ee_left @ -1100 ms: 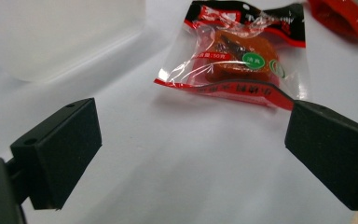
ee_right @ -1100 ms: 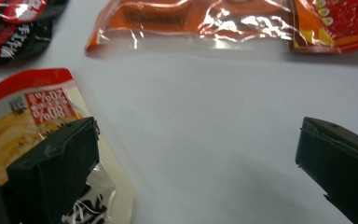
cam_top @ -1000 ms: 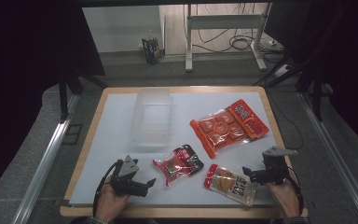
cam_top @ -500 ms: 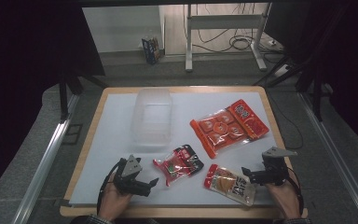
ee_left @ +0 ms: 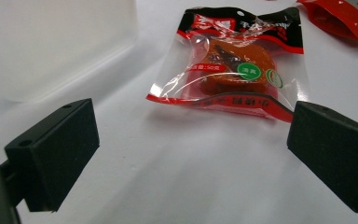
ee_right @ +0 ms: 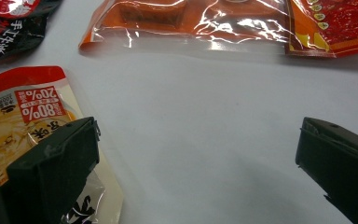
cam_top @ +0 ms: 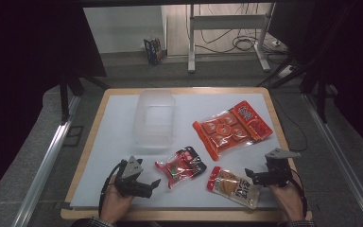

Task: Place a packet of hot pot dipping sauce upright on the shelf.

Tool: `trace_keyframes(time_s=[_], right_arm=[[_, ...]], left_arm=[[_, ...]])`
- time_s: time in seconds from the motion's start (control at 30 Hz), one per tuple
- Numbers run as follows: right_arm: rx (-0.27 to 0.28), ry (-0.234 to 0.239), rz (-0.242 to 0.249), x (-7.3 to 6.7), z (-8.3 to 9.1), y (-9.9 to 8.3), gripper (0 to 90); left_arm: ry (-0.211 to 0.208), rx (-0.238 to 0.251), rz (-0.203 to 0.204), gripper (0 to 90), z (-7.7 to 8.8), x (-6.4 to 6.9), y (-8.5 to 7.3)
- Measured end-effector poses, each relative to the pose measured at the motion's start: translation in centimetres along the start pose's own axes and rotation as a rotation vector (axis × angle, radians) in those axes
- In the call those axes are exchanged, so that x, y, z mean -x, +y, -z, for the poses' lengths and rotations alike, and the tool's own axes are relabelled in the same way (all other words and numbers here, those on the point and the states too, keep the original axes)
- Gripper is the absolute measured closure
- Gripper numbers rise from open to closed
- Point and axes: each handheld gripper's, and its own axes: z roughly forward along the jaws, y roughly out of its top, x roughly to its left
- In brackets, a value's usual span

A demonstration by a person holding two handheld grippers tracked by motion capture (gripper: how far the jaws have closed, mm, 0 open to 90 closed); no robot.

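A small red-and-black snack pouch lies near the middle front of the white table, just ahead of my left gripper, which is open and empty, low over the table. A yellow-and-white snack pack with a red top lies at the front right. My right gripper stands open beside it, its left jaw over the pack's edge. A large orange-red tray pack lies farther back on the right.
A clear plastic bin stands at the back centre-left of the white mat. A wooden rim frames the table. Beyond the far edge are a desk frame, cables and the floor.
The left gripper has shifted slightly forward and right toward the red-and-black pouch. The right gripper has barely moved.
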Motion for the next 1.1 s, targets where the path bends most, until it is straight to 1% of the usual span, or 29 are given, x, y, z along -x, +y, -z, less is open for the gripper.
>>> trace_keyframes(time_s=[0.1,0.3,0.63,0.93,1.1], right_arm=[[-0.001,0.003,-0.002,0.0,-0.1,0.0,0.0],[-0.005,0.004,-0.003,-0.1,-0.3,0.1,0.0],[0.002,-0.011,0.002,0.3,-0.6,0.5,0.1],[0.015,-0.038,0.001,1.1,-0.8,0.8,1.8],[0.002,-0.067,-0.004,2.1,-1.2,1.1,2.4]], left_arm=[[-0.005,-0.016,-0.010,2.4,-0.2,0.2,0.0],[-0.005,-0.035,-0.015,2.7,-0.3,0.4,0.1],[-0.007,-0.040,-0.009,2.9,-0.4,0.4,0.1],[-0.008,-0.043,-0.014,2.9,-0.6,0.5,0.2],[-0.010,-0.043,-0.017,3.0,-0.6,0.6,0.2]])
